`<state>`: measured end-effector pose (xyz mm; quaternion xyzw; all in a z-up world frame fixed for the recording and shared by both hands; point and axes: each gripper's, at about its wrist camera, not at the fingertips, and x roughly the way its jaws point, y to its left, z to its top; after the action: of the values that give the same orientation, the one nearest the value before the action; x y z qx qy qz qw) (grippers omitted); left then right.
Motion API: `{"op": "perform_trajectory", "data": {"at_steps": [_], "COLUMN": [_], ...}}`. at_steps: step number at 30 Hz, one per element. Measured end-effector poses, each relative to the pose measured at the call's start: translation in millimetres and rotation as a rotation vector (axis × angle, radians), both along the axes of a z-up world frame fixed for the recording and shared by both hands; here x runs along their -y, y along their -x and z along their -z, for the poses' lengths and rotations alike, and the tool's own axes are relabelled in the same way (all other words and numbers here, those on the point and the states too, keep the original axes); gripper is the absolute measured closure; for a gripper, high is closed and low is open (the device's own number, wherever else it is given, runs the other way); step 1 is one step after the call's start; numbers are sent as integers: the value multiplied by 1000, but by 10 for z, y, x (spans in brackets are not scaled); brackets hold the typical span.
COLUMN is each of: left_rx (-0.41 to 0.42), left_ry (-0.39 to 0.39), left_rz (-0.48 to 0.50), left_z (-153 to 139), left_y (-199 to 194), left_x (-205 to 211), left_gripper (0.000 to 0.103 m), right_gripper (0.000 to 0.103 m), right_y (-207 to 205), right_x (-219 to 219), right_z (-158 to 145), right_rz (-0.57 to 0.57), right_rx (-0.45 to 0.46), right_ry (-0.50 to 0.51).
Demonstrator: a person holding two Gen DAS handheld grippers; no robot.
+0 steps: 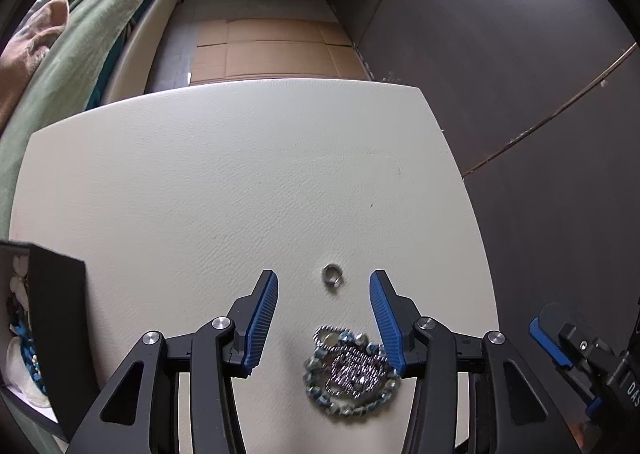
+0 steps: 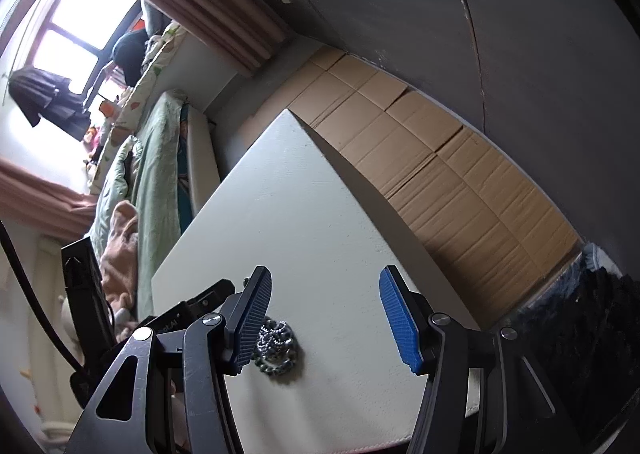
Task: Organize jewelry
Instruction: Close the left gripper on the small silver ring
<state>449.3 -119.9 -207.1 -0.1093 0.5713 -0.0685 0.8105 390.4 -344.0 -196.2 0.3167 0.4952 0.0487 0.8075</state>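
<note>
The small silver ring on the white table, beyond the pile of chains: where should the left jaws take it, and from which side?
Grip the small silver ring across its outer edge, coming from above. It lies flat on the white table, apart from the beaded pile, so no side offers height. The left gripper is open, and the ring already sits between its jaws.

Spread tongs around ring
</note>
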Motion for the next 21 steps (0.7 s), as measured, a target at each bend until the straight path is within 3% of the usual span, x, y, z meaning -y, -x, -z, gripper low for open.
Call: {"op": "perform_trajectory", "data": {"at_steps": [8, 14, 18, 21], "left_rx": [-27, 4, -5, -7], "left_ry": [-142, -241, -244, -240], "left_rz": [3, 12, 6, -5], "left_z": [162, 184, 188, 183], "left_y": [-154, -115, -82, -97], "left_x": [222, 333, 305, 240], "left_gripper": [63, 67, 68, 78], "right_gripper": [46, 46, 46, 46], "right_y": [-30, -51, -65, -74], "right_x": [151, 146, 82, 53], "right_z": [131, 155, 153, 168], "right_rz": [40, 34, 23, 17], "right_rx": [-30, -32, -31, -36], "right_ry": [-62, -81, -84, -93]}}
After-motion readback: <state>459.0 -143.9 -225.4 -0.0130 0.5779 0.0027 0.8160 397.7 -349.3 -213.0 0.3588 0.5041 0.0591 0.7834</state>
